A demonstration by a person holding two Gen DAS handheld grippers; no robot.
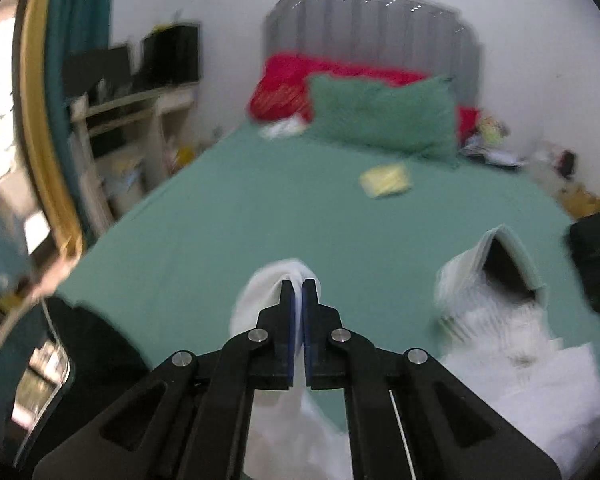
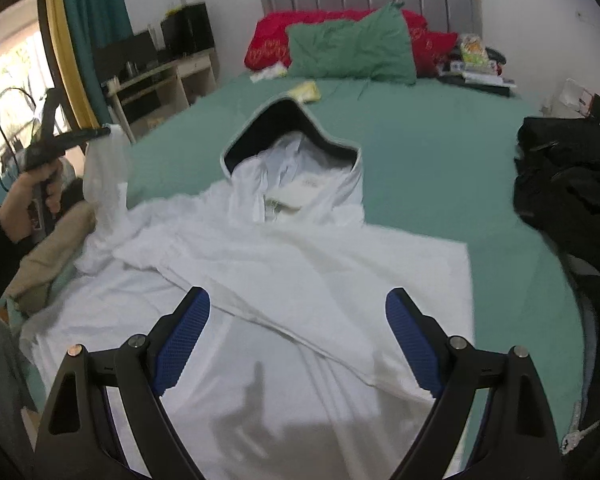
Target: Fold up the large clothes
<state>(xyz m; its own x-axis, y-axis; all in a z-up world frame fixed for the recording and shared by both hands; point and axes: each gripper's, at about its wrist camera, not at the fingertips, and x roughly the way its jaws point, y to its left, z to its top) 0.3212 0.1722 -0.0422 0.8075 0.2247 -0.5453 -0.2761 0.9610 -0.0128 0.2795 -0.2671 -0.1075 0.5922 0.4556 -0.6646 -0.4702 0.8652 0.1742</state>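
White cotton hoodie (image 2: 300,248) lies flat on your green bedsheet (image 2: 420,152), hood toward the green pillow (image 2: 352,50). Your left gripper (image 1: 299,282) pinches its sleeve (image 2: 104,168), lifted off the sheet; your right gripper (image 2: 298,308) hovers above the hoodie's body, jaws wide.

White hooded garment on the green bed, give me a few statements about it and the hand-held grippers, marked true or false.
1. The left hand-held gripper is shut on a sleeve of the white hooded garment. True.
2. The right hand-held gripper is clamped on the hem. False: it stands open above the garment, holding nothing.
3. The hood points toward the green pillow. True.
4. The bed sheet is red. False: it is green.
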